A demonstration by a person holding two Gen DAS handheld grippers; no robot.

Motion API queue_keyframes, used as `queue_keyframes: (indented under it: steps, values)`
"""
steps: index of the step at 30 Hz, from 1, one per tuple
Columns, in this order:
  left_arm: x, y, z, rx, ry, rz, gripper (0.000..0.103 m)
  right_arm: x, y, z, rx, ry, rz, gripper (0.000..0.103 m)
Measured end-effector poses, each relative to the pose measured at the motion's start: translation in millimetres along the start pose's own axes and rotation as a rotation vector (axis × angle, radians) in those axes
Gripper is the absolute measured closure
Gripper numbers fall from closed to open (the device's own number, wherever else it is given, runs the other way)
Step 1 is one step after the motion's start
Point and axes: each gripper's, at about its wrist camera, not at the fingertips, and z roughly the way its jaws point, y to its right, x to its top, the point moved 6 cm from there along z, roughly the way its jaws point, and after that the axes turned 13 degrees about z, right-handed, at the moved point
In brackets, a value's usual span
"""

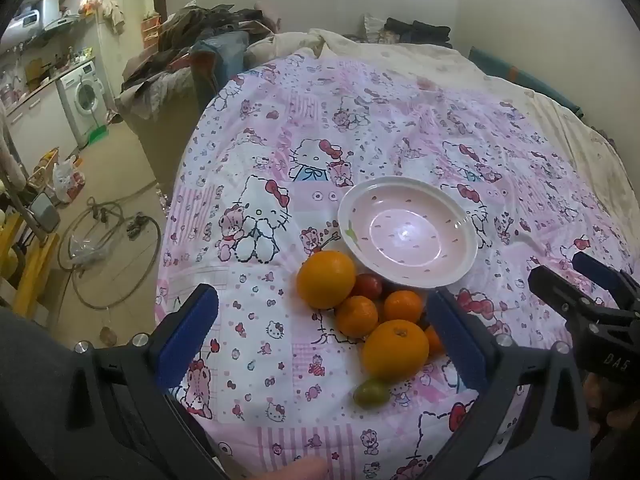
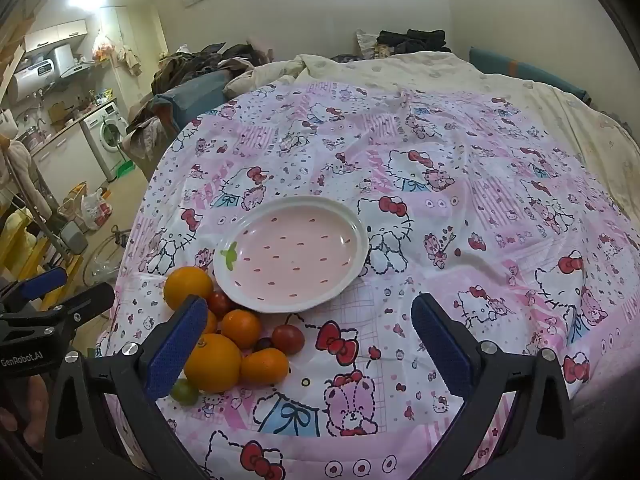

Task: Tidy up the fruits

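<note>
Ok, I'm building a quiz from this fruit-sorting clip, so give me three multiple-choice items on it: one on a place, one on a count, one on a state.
1. Where does the fruit pile lie?
A. In the plate
B. On the bedsheet beside the plate
C. On the floor

2. How many green fruits show?
A. One
B. Three
C. Five

3. What state is the plate in?
A. Full of fruit
B. Upside down
C. Empty

Answers:
1 B: the oranges and their neighbours rest on the bedsheet, against the near rim of the plate.
2 A: a single green fruit sits at the pile's near edge.
3 C: the plate's pink inside is bare, and the left gripper and right gripper both stand open, holding nothing.
</note>
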Motion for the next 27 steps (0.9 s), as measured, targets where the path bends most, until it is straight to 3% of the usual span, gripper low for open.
queue_keyframes:
  steps: [27]
  values:
    - [-10, -1, 1, -0.007, -0.014, -0.004, 0.0, -3, 0, 4, -0.001, -0.011, 0.009, 0.0]
